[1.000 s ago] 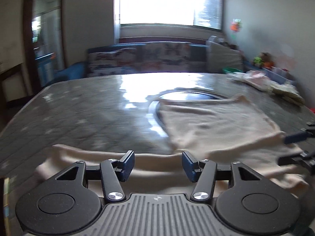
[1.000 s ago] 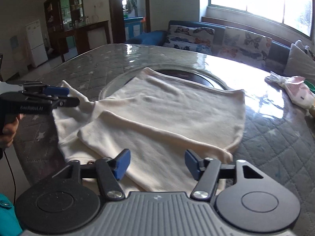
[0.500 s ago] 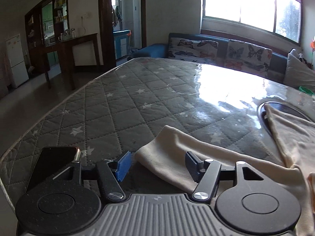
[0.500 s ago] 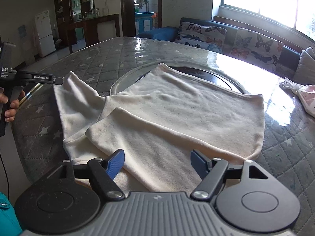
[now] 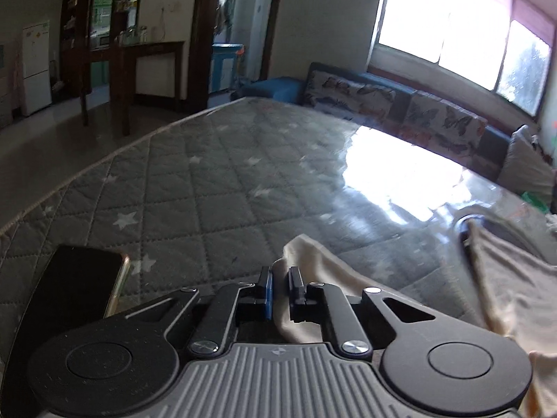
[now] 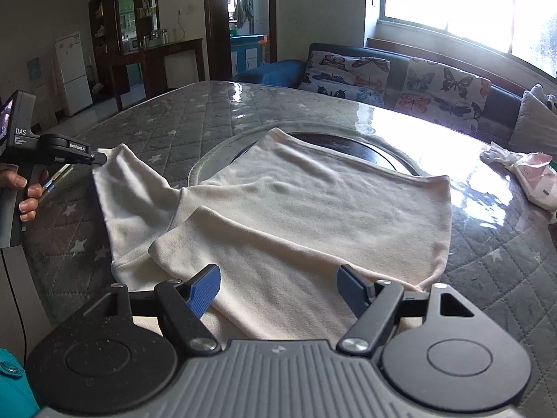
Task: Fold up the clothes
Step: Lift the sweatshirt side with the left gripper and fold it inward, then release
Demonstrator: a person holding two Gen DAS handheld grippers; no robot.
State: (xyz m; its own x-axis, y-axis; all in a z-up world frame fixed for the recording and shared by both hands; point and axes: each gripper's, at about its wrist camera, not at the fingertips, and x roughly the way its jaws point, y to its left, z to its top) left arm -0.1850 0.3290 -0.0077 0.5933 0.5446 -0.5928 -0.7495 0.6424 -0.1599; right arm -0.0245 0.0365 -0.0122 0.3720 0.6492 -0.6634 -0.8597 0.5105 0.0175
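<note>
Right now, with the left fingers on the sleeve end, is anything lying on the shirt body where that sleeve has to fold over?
Nothing visible does. The left gripper has just closed on the sleeve end. The shirt body is bare except for the other sleeve already folded across it. The right gripper hangs open at its near edge.

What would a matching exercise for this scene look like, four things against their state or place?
Things:
1. left tongs
2. right tongs
3. phone
4. cream garment

States or places:
A. spread out on the table
B. open above the near hem
C. dark, lying at the table's near left edge
D. shut on a sleeve end

Pairs: 1-D, 2-B, 3-C, 4-A
</note>
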